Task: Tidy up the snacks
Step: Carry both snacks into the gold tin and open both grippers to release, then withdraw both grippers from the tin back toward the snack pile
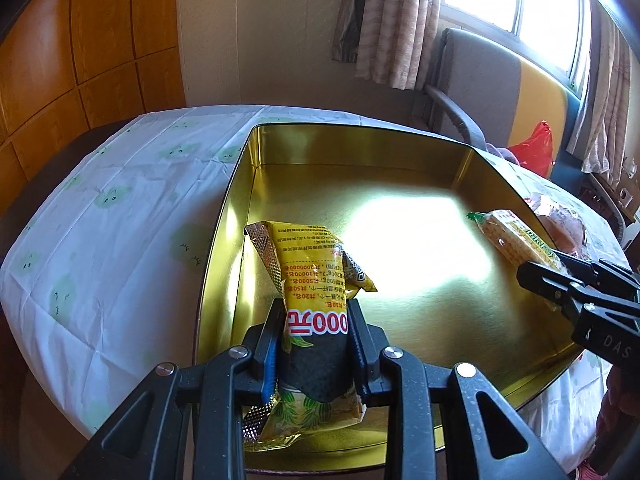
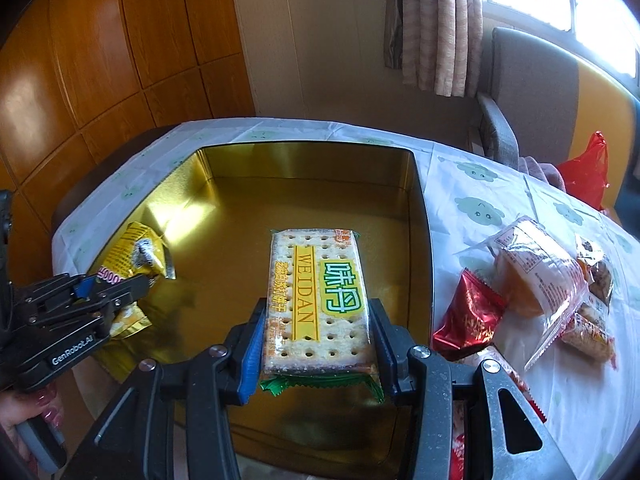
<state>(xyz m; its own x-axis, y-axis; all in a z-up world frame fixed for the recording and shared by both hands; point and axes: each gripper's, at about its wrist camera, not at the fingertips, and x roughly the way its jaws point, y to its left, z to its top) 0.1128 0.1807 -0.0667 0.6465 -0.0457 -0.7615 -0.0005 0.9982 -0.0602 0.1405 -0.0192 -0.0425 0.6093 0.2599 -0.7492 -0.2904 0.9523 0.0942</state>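
step: place both packs in gold tin [image 2: 420, 216] | left tongs [image 1: 316, 320] clamp yellow snack packet [image 1: 308, 264] | right tongs [image 2: 318, 320] clamp cracker pack [image 2: 316, 296] | advice: lower flat, side by side, apart, then release

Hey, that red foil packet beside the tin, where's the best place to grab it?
Grip the red packet across its puffed middle, from above on its tin side; clear-wrapped snacks crowd its far side.
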